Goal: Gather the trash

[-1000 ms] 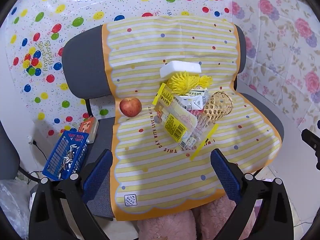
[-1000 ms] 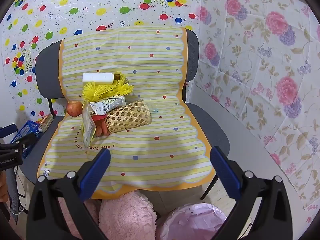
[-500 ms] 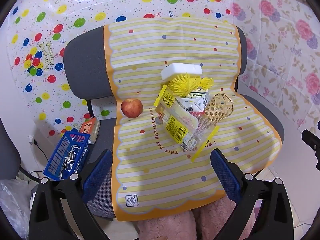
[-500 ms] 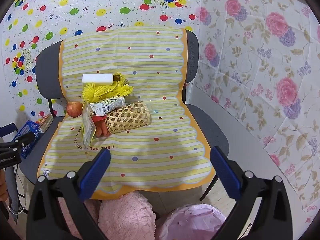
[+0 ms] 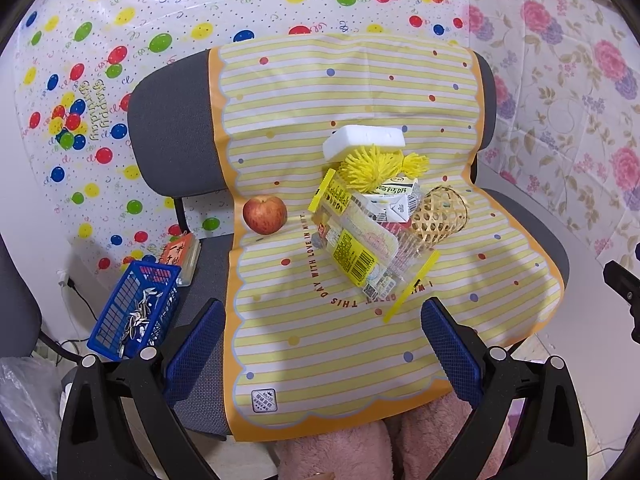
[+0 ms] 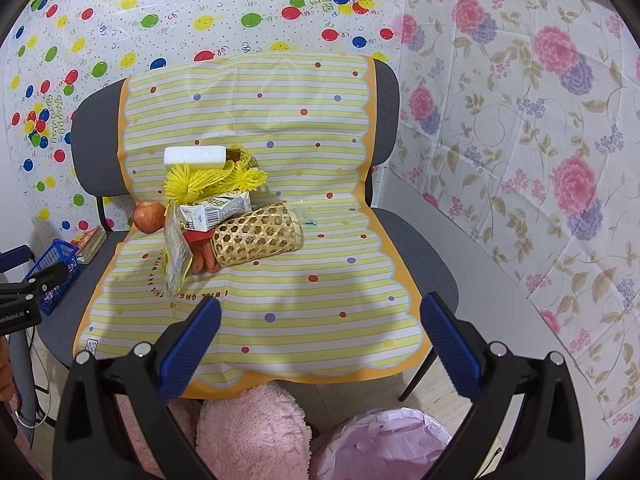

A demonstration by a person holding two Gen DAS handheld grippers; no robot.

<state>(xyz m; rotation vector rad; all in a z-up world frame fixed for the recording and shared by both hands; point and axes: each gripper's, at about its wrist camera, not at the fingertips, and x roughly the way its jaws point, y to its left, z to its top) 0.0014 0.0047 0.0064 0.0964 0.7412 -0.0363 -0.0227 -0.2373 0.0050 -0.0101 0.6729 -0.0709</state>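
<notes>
A heap lies mid-seat on a yellow striped mat (image 5: 304, 344) (image 6: 304, 312) covering a grey chair. On top of it are a clear yellow-labelled snack wrapper (image 5: 356, 248) (image 6: 174, 248), a crushed milk carton (image 5: 394, 202) (image 6: 218, 210), yellow pom-poms (image 5: 368, 168) (image 6: 200, 184), a white foam block (image 5: 362, 142) (image 6: 195, 157) and a woven basket (image 5: 440, 216) (image 6: 256, 234) lying on its side. A red apple (image 5: 265, 214) (image 6: 149, 216) sits left of the heap. My left gripper (image 5: 322, 344) and right gripper (image 6: 320, 344) both hover open and empty at the seat's near edge.
A bin with a pink liner (image 6: 384, 444) stands on the floor below the right gripper. A blue basket (image 5: 136, 316) (image 6: 56, 268) and a small box (image 5: 180, 256) rest on a neighbouring chair at left. Pink fluffy fabric (image 6: 248, 432) fills the foreground. Patterned sheets cover the walls.
Both views have shifted very slightly; the heap sits a touch higher in the left wrist view. Nothing on the chair has moved and both grippers stay open.
</notes>
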